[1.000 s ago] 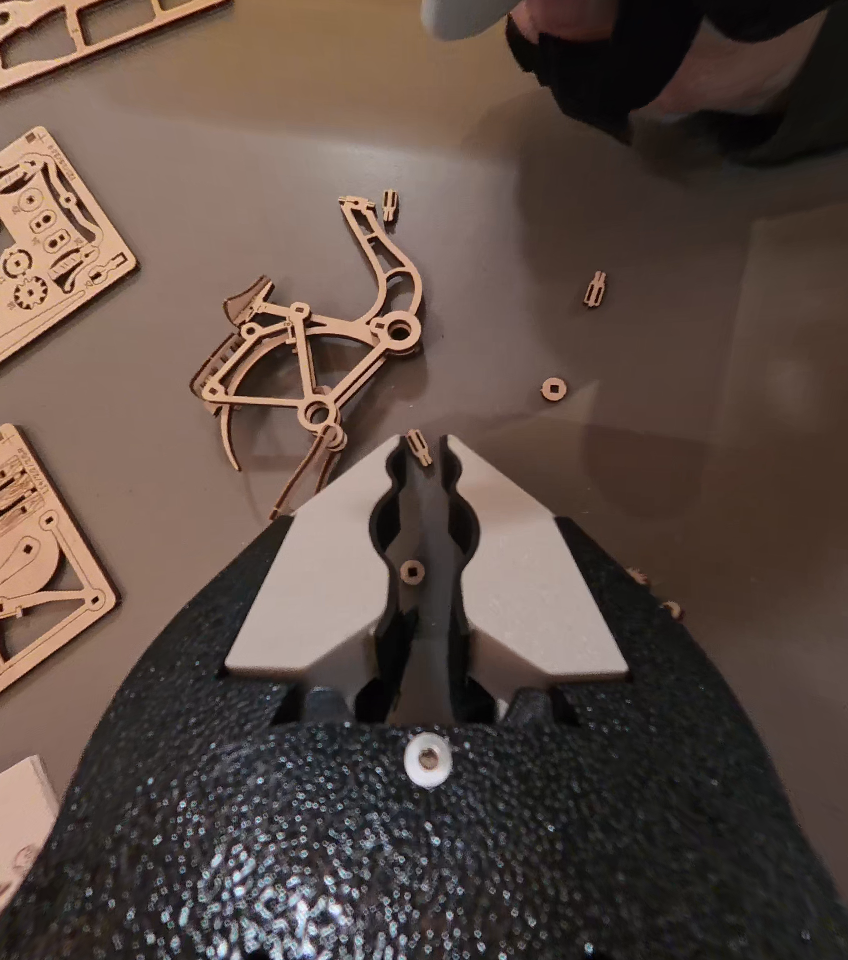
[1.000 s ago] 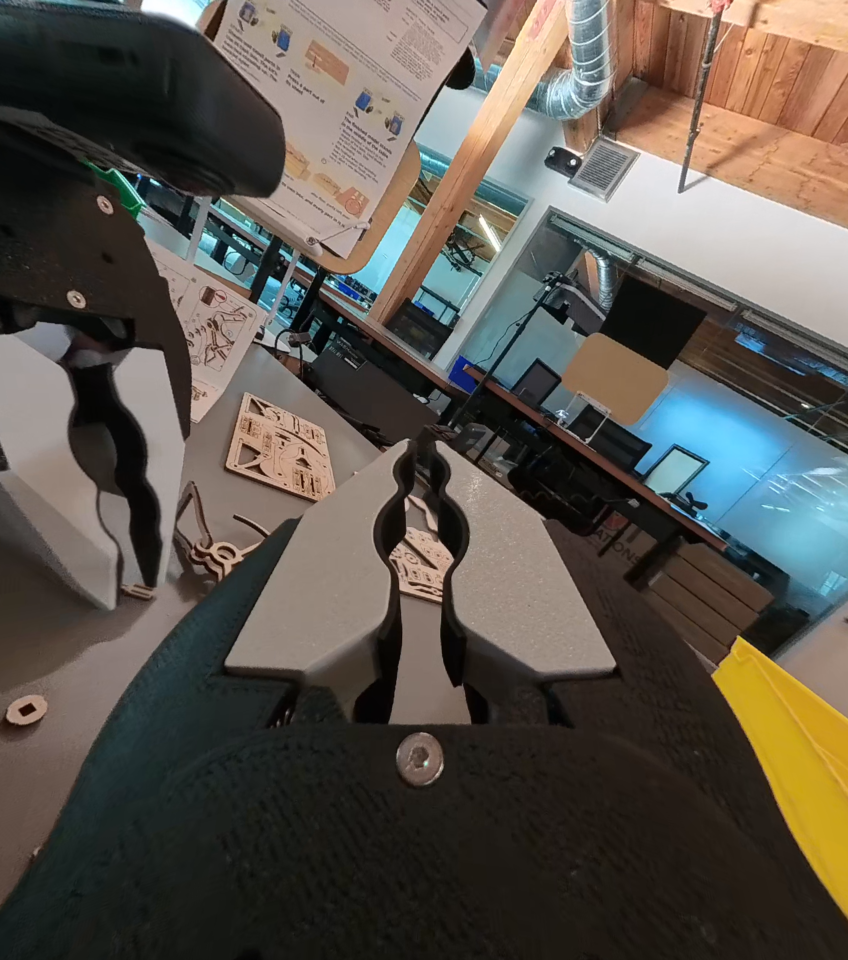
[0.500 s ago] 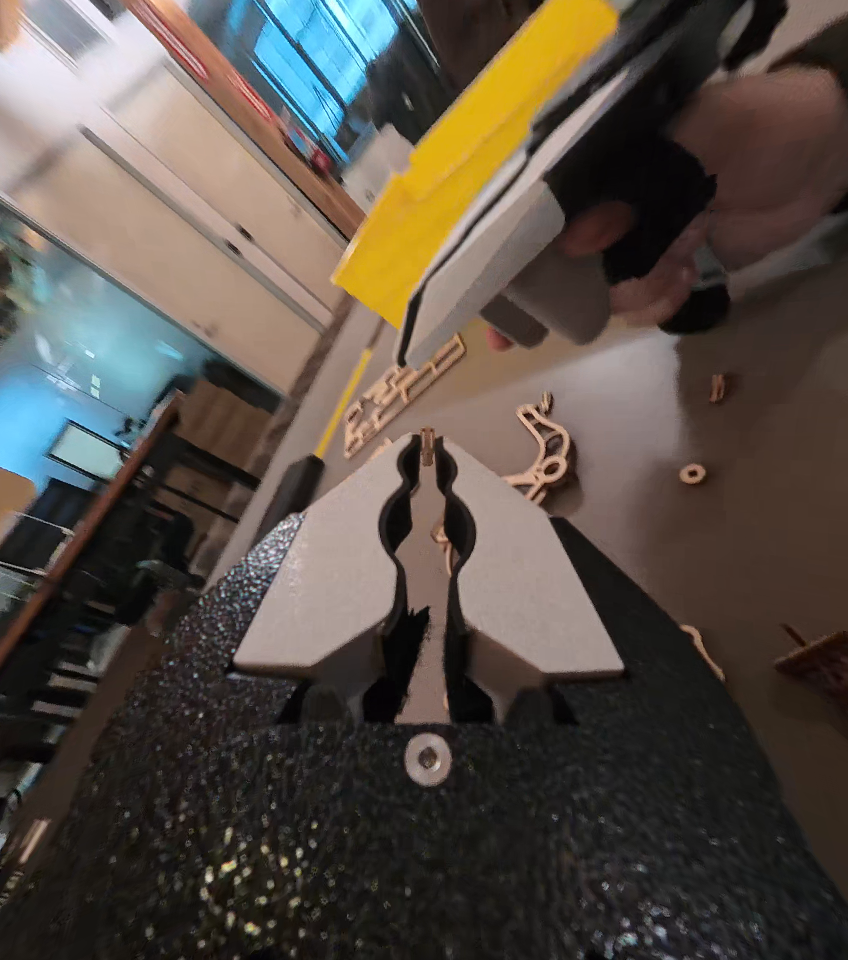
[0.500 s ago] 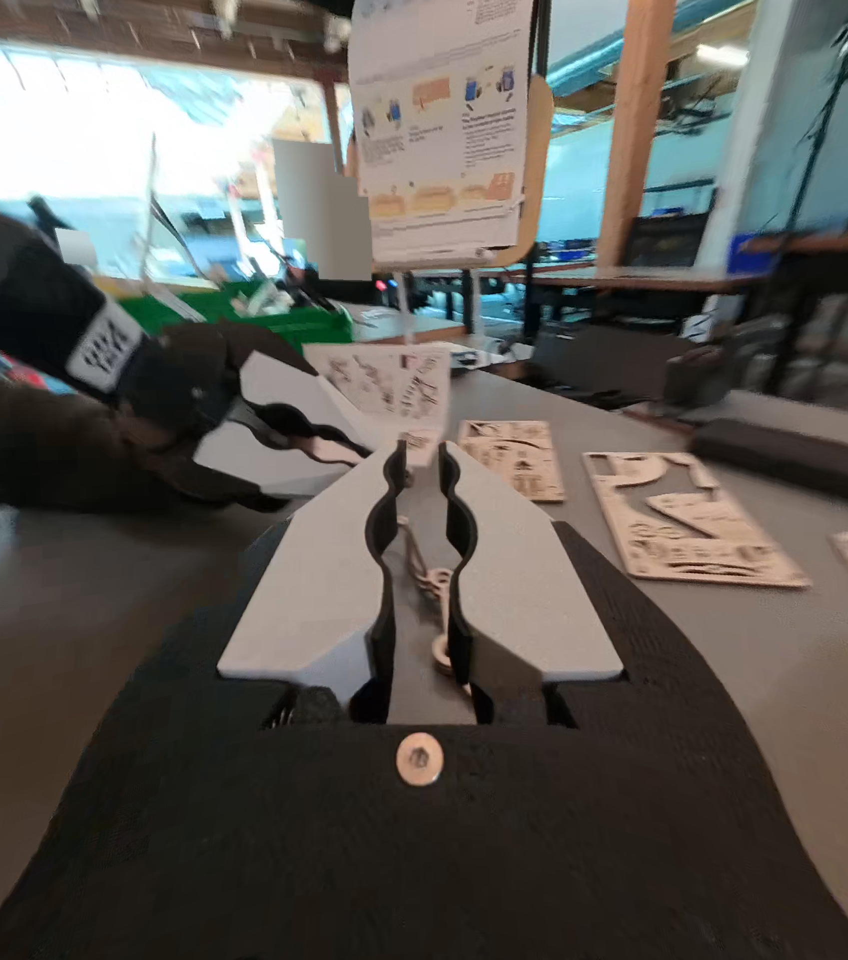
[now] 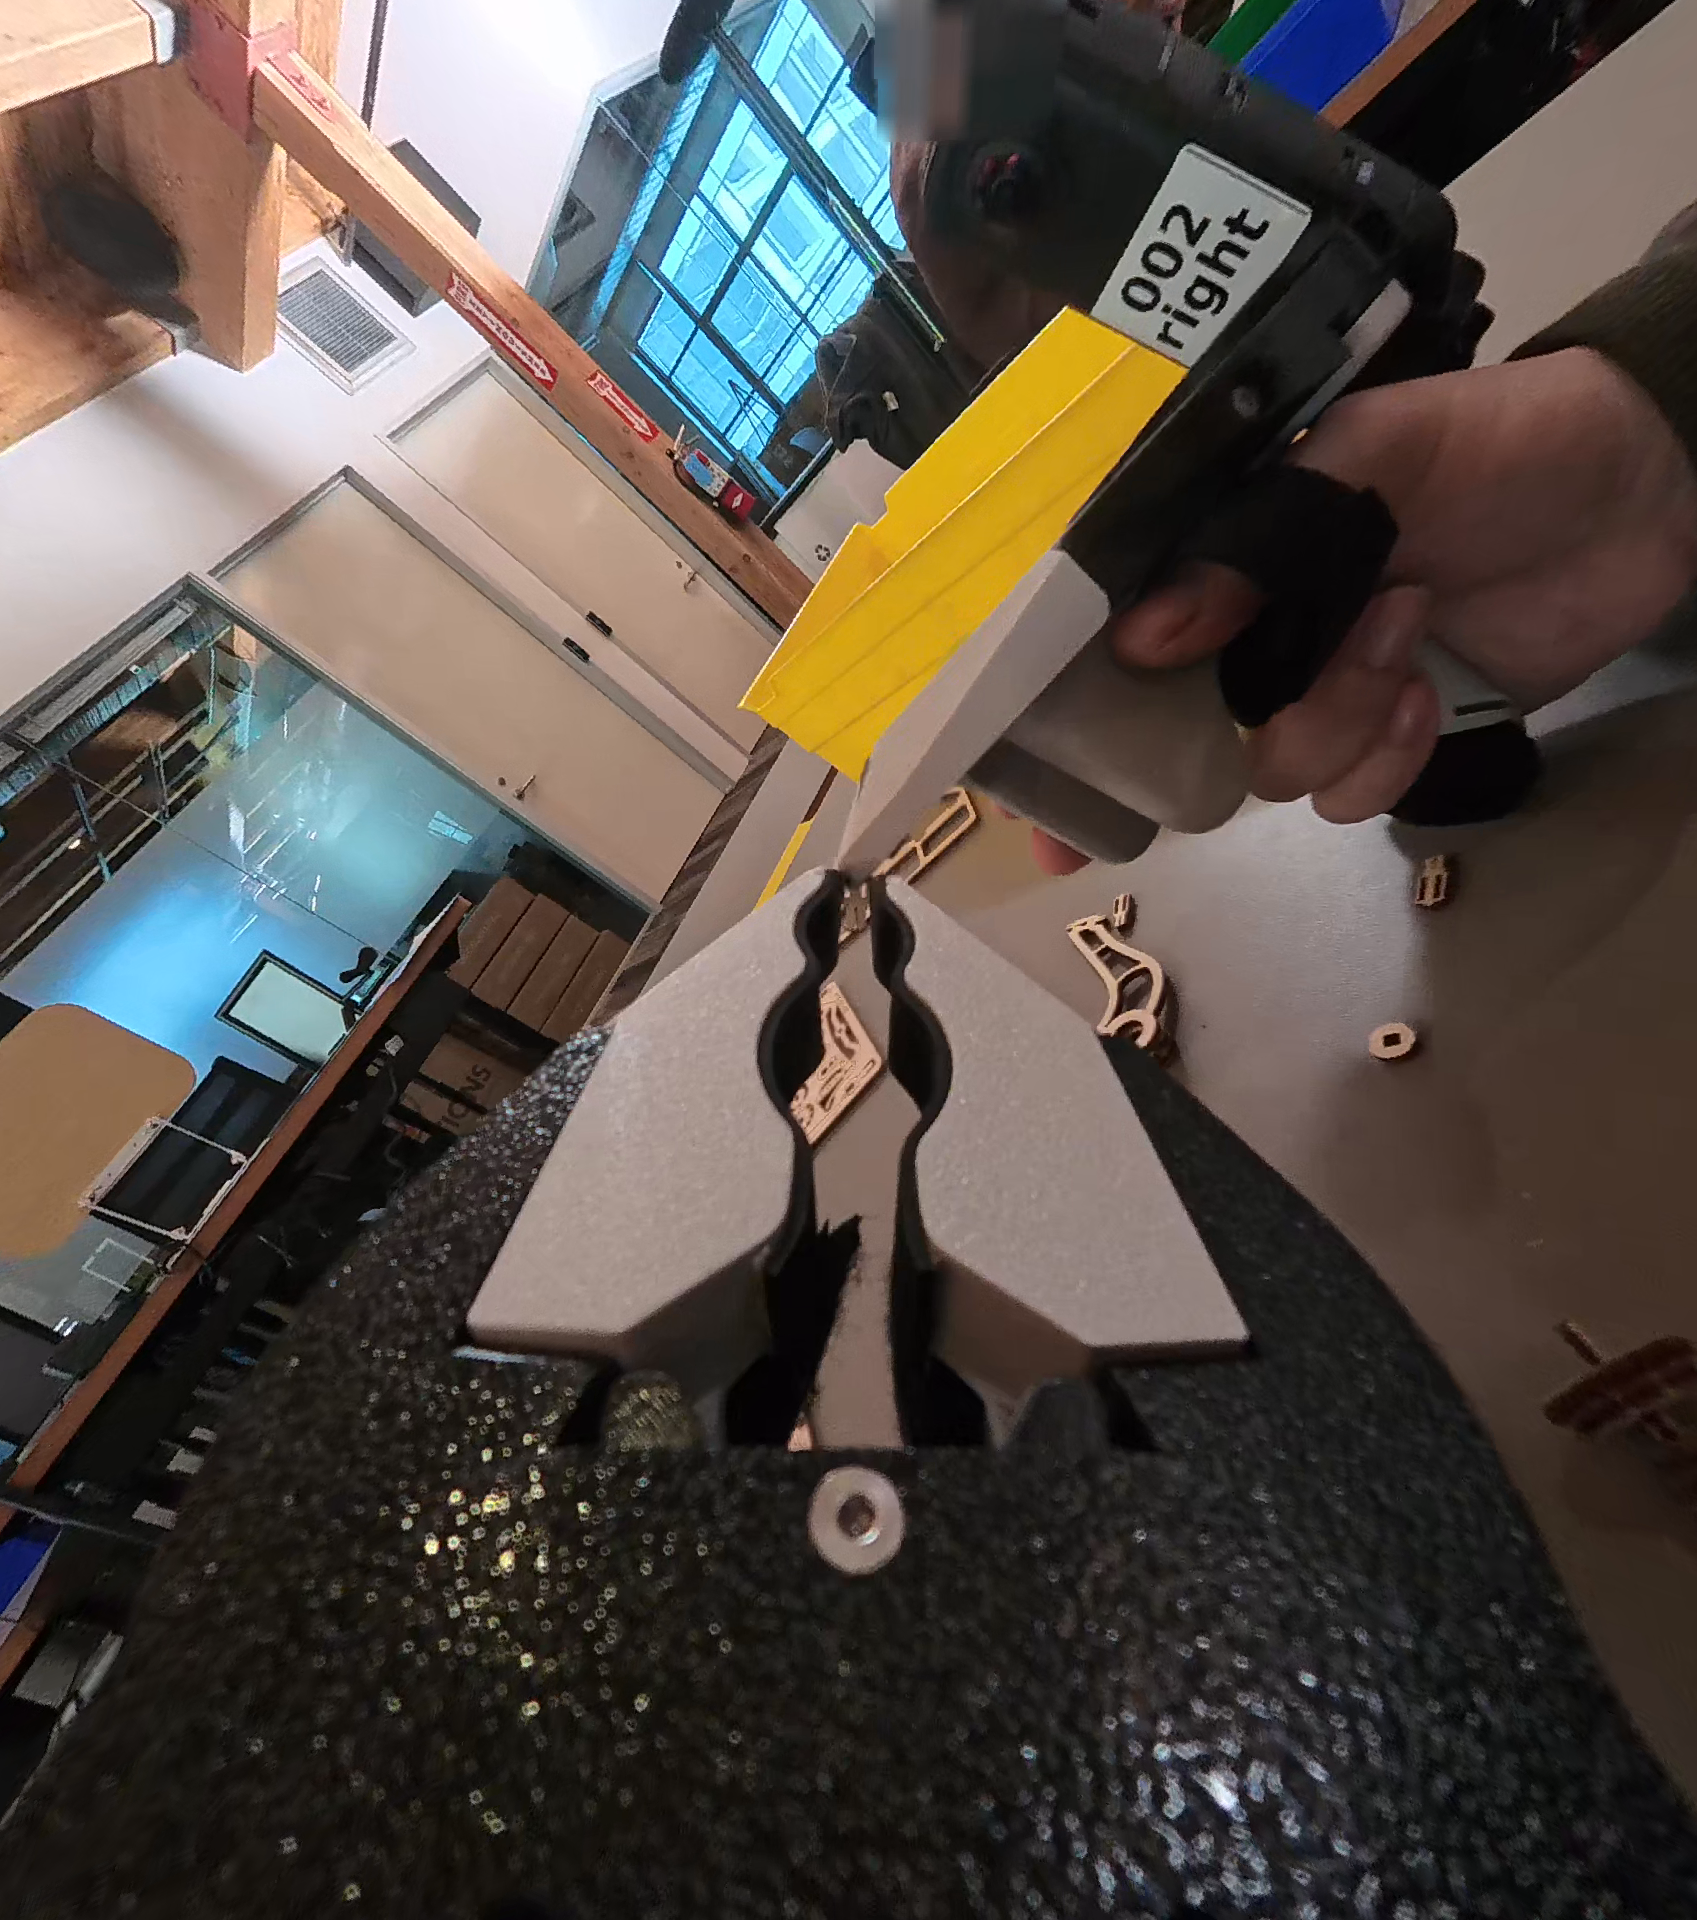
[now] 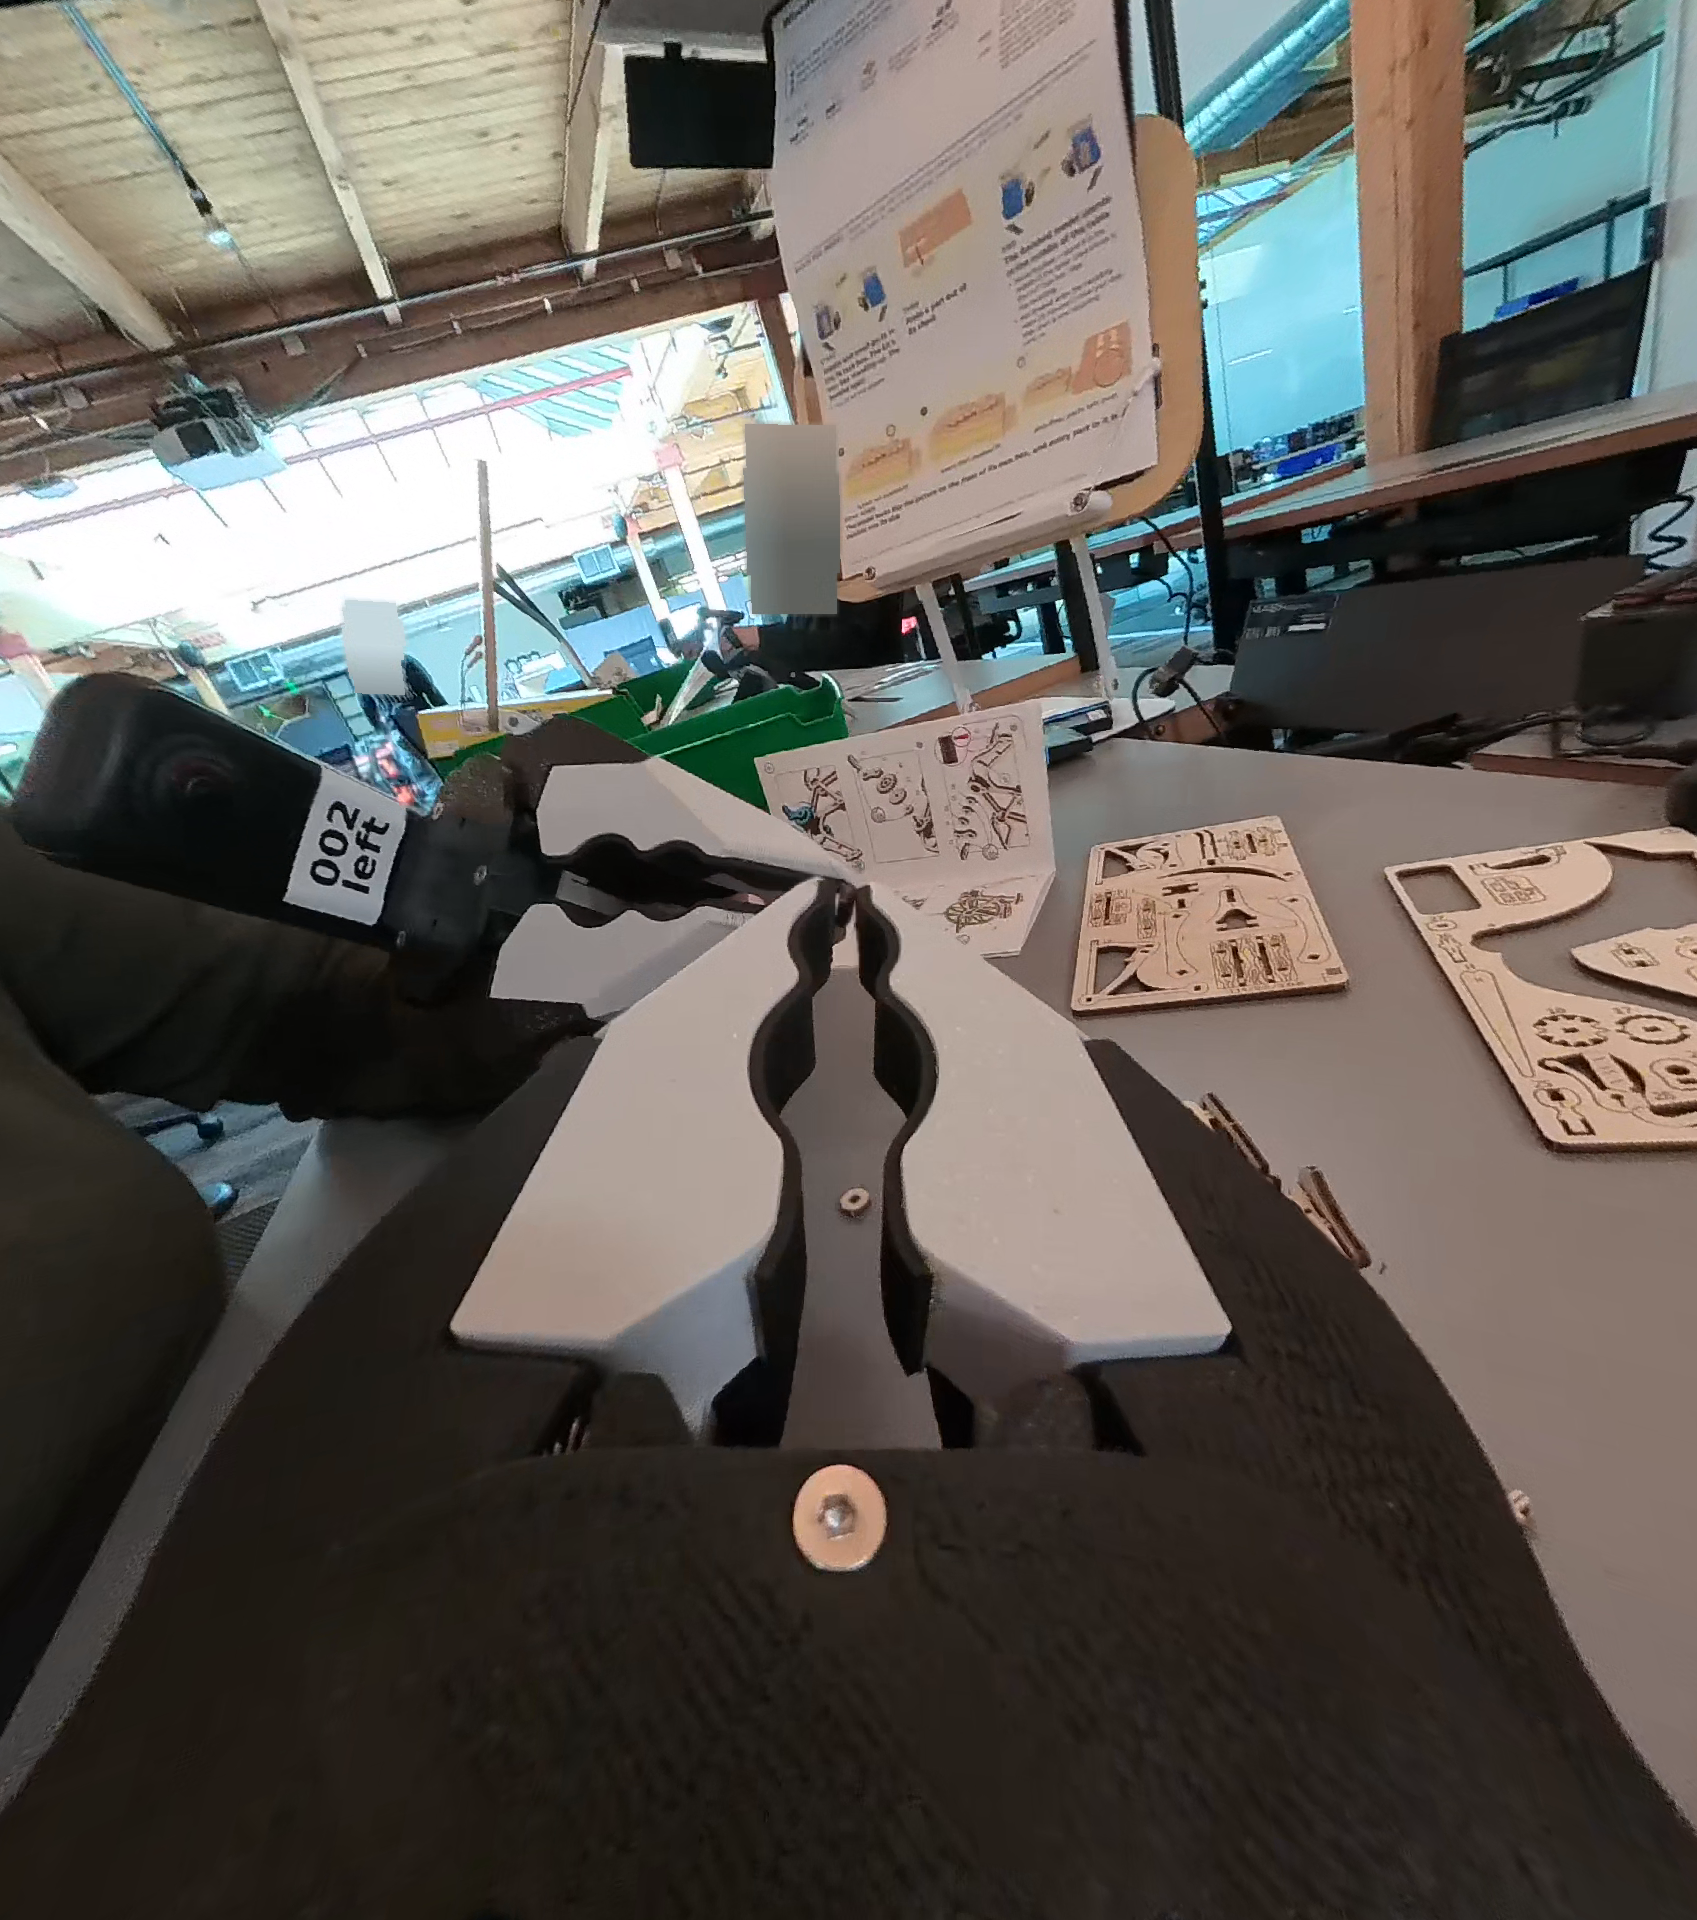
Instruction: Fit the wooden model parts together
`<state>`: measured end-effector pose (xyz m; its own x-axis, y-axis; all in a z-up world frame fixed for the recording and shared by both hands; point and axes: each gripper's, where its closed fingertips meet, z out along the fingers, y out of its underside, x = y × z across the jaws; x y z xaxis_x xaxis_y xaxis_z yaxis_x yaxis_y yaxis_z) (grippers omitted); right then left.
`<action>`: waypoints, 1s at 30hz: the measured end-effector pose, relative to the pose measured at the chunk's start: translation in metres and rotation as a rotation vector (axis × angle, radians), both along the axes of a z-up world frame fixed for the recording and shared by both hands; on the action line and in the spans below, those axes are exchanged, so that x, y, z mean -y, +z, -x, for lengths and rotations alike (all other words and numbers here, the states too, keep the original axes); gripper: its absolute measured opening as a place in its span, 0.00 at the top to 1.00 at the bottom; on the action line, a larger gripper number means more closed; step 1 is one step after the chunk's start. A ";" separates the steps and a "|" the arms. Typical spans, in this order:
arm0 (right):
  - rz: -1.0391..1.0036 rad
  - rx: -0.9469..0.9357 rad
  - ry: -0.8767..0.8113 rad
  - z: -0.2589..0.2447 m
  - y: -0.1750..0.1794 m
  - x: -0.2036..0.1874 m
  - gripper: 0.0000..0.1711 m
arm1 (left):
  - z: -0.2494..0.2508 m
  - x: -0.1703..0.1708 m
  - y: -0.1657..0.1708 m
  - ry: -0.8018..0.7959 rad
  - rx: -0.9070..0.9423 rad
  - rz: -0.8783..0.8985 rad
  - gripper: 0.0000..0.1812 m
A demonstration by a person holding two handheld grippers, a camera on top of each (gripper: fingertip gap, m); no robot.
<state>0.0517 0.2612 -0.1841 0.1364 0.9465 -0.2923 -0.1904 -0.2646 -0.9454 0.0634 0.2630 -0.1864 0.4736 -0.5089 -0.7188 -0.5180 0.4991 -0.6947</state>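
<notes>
My left gripper (image 5: 856, 899) is shut on a small wooden peg (image 5: 856, 908) and holds it above the grey table (image 5: 1446, 1195). My right gripper (image 6: 842, 902) meets it tip to tip, its fingertips closed to a narrow gap on the peg's other end. From the left wrist view the right gripper (image 5: 849, 864) comes in from the upper right, held by a hand. From the right wrist view the left gripper (image 6: 818, 883) comes in from the left. The part-built wooden frame (image 5: 1130, 987) lies on the table beyond the tips.
A small wooden washer (image 5: 1391, 1039) and a loose peg (image 5: 1433, 881) lie on the table, with a stacked wooden assembly (image 5: 1654, 1423) to the right. Laser-cut part sheets (image 6: 1208, 914) (image 6: 1654, 997), a folded leaflet (image 6: 927, 800) and a board on a stand (image 6: 969, 281) are farther back.
My left gripper has lifted the peg off the table and tilted up. My right gripper has swung round to face it, and the two sets of tips have come together.
</notes>
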 end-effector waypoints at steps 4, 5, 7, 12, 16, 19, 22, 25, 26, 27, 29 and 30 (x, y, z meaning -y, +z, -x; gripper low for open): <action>0.030 -0.005 0.020 0.001 -0.001 0.001 0.99 | 0.000 0.000 -0.001 0.003 -0.011 0.003 0.98; 0.029 0.008 0.021 0.000 -0.003 0.000 0.99 | -0.001 -0.001 -0.003 -0.002 -0.006 0.019 0.98; 0.008 0.033 0.009 -0.001 -0.005 -0.002 1.00 | -0.001 -0.001 -0.005 -0.013 0.012 0.071 0.98; -0.033 0.083 -0.062 -0.011 -0.008 -0.015 1.00 | 0.015 0.016 -0.043 -0.063 -0.070 0.403 0.84; -0.017 0.221 0.068 -0.003 -0.023 0.000 1.00 | 0.037 0.049 -0.078 -0.135 -0.140 0.717 0.86; -0.013 0.409 0.293 0.005 -0.049 0.037 1.00 | 0.045 0.063 -0.086 -0.181 -0.100 0.841 0.86; -0.053 0.572 0.385 0.012 -0.074 0.061 0.99 | 0.047 0.062 -0.091 -0.179 -0.123 0.844 0.88; -0.071 0.672 0.384 0.018 -0.092 0.067 0.99 | 0.053 0.061 -0.106 -0.148 -0.192 0.834 0.90; -0.068 0.692 0.373 0.019 -0.095 0.066 0.99 | 0.057 0.061 -0.110 -0.139 -0.213 0.824 0.91; -0.058 0.704 0.366 0.020 -0.098 0.065 0.99 | 0.059 0.061 -0.112 -0.136 -0.219 0.819 0.92; -0.044 0.728 0.344 0.022 -0.101 0.062 0.99 | 0.061 0.064 -0.111 -0.146 -0.191 0.841 0.92; -0.044 0.747 0.335 0.022 -0.104 0.060 0.99 | 0.062 0.066 -0.112 -0.154 -0.181 0.873 0.92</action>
